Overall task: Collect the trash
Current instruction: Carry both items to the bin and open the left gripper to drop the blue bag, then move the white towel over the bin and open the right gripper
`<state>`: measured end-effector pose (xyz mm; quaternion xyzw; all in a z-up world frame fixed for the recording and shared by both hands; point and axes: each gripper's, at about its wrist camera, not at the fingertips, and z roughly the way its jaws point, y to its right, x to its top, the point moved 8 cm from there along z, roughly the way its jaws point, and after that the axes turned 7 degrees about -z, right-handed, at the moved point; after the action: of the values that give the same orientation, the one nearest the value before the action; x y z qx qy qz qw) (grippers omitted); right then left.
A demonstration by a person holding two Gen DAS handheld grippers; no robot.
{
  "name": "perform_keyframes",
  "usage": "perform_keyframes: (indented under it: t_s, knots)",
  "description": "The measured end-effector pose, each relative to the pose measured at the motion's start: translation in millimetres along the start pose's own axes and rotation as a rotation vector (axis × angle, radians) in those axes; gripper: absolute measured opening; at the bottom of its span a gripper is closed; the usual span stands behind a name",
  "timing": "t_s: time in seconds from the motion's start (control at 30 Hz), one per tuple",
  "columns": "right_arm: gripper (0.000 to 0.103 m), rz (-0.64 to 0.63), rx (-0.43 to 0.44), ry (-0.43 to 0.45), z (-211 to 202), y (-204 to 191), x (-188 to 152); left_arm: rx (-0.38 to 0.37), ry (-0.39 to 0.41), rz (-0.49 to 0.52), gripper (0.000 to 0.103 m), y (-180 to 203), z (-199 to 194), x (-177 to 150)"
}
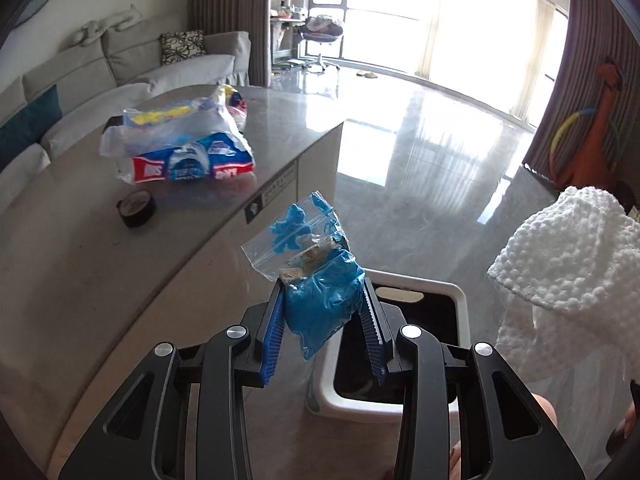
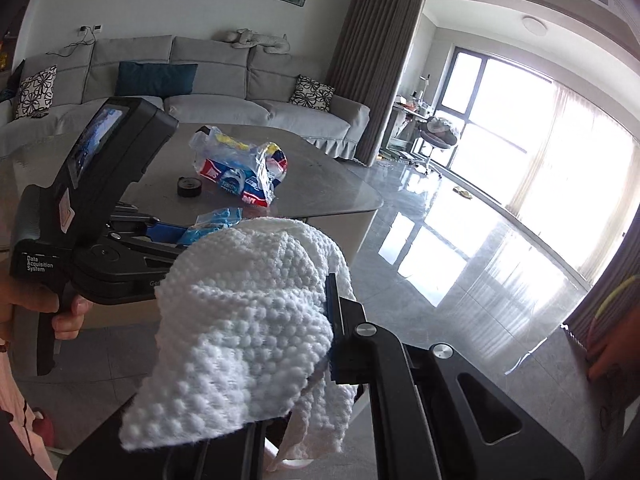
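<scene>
Left wrist view: blue-filled zip bag (image 1: 320, 292) between left tongs (image 1: 323, 312), above bin (image 1: 452, 344).

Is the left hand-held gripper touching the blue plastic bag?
Touching. In the left wrist view, both ribbed fingers of the left hand-held gripper press against the sides of the blue plastic bag.

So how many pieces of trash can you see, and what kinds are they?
Plastic bags: 2, a small zip bag of blue stuff held by the left tool, and a big crumpled wrapper on the table.
White paper towels: 1, in the right tool.
Total: 3
</scene>
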<state>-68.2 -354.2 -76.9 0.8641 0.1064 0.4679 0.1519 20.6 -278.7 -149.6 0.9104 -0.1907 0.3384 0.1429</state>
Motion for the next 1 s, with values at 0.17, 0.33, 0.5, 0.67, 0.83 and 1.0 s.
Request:
perform_keyframes:
  t_s: [0.17, 0.33, 0.5, 0.67, 0.83, 1.0]
  knots:
    - [0.007, 0.041, -0.045, -0.016, -6, 26, -19, -0.015, -0.055, 0.052, 0.037, 43, 30, -13]
    - [0.007, 0.062, -0.068, -0.033, -7, 39, -31, -0.026, -0.132, 0.093, 0.037, 71, 57, -28]
    - [0.007, 0.076, -0.086, -0.049, -5, 47, -40, -0.033, -0.185, 0.108, 0.037, 85, 76, -38]
    - [0.007, 0.090, -0.087, -0.063, -1, 50, -41, -0.029, -0.230, 0.123, 0.038, 90, 87, -46]
    - [0.007, 0.099, -0.091, -0.073, 6, 49, -39, -0.020, -0.252, 0.139, 0.069, 93, 94, -53]
    - [0.007, 0.102, -0.090, -0.083, 11, 49, -39, -0.006, -0.234, 0.144, 0.091, 92, 92, -55]
